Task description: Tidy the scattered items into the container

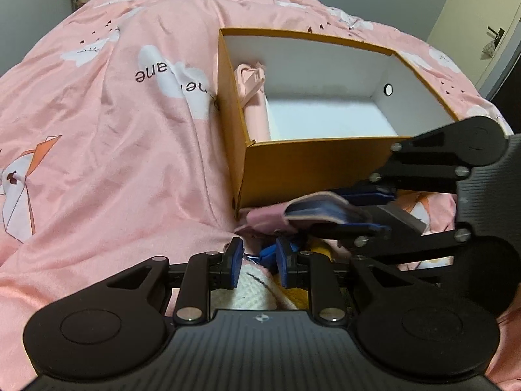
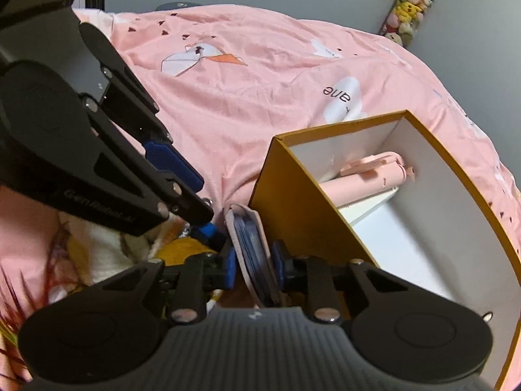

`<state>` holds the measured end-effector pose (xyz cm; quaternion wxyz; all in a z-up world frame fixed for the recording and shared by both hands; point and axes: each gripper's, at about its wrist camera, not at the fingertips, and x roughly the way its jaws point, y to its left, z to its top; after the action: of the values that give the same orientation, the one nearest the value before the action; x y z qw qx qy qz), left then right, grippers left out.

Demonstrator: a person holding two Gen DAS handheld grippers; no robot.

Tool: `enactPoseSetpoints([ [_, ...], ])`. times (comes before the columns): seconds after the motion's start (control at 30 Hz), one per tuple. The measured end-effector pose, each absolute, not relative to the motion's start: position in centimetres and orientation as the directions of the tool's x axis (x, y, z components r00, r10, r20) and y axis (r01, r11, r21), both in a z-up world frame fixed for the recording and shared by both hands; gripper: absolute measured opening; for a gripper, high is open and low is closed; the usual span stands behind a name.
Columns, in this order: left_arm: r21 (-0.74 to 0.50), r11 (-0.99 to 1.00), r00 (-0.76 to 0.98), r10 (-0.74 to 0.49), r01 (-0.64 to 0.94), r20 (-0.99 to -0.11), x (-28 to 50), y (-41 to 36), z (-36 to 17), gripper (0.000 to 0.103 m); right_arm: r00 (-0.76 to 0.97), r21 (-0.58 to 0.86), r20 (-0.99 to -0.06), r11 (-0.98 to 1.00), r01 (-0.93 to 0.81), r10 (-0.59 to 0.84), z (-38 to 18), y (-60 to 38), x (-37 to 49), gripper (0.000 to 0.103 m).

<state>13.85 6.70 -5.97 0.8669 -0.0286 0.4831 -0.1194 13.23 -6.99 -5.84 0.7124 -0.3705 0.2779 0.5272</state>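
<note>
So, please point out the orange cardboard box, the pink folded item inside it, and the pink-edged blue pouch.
orange cardboard box (image 1: 312, 166): left wrist view, front wall.
pink folded item (image 2: 368, 179): right wrist view, its middle.
pink-edged blue pouch (image 2: 252, 247): right wrist view, blue face.

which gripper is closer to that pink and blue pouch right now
Right. The right gripper has its jaws clamped on the pouch beside the orange box; the left gripper sits just below it, not touching.

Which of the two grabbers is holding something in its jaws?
The right gripper. Its jaws are shut on a flat blue and pink case, just outside the orange box. The left gripper has nothing pinched between its jaws.
</note>
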Motion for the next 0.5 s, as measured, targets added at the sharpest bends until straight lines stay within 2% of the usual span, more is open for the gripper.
enactPoseSetpoints([
  [0.27, -0.282, 0.935, 0.501, -0.354, 0.216, -0.790, 12.9, 5.4, -4.3, 0.024, 0.366, -0.185, -0.703, 0.340, -0.922, 0.610, -1.5, -12.3, 12.6, 0.018],
  [0.43, -0.353, 0.901, 0.455, -0.433, 0.253, -0.778, 13.3, 3.0, -4.3, 0.025, 0.424, -0.060, -0.642, 0.509, -0.859, 0.639, 1.0, -17.5, 13.3, 0.018],
  [0.5, -0.362, 0.895, 0.438, -0.444, 0.262, -0.781, 13.6, 2.1, -4.6, 0.029, 0.458, -0.022, -0.615, 0.566, -0.824, 0.642, 1.7, -19.5, 13.5, 0.018],
])
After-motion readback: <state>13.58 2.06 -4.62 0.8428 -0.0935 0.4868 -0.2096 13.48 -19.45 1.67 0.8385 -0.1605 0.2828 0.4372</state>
